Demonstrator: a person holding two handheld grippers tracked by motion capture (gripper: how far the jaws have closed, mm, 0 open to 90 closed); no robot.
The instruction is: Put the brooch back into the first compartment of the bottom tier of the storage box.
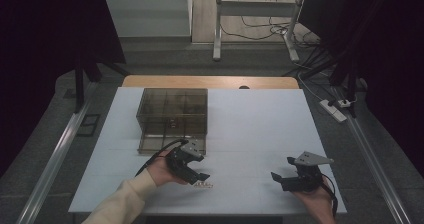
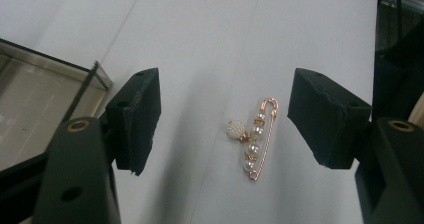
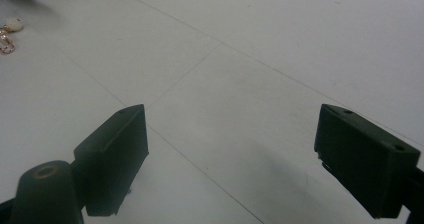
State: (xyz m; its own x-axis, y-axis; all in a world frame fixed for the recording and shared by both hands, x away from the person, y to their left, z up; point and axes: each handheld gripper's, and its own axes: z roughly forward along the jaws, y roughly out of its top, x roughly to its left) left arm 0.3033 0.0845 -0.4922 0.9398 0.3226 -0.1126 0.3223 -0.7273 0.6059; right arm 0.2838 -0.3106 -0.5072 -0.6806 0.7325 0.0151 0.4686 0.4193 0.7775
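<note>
Since the pearl brooch pin [image 2: 256, 140] lies flat on the white table [image 1: 260, 129], between the pads of the left tongs [image 2: 224, 119] w/o touching either, those tongs stand wide open, holding nothing. In the high view it's at approx 5 o'clock from the smoked box [image 1: 172, 118], near the table's front edge. Right tongs [image 3: 231, 159] also gape, empty, over bare table. Pin looks light, thin, slippery, w/ fragile beads; prob. best pinched across the wire bar.
</note>
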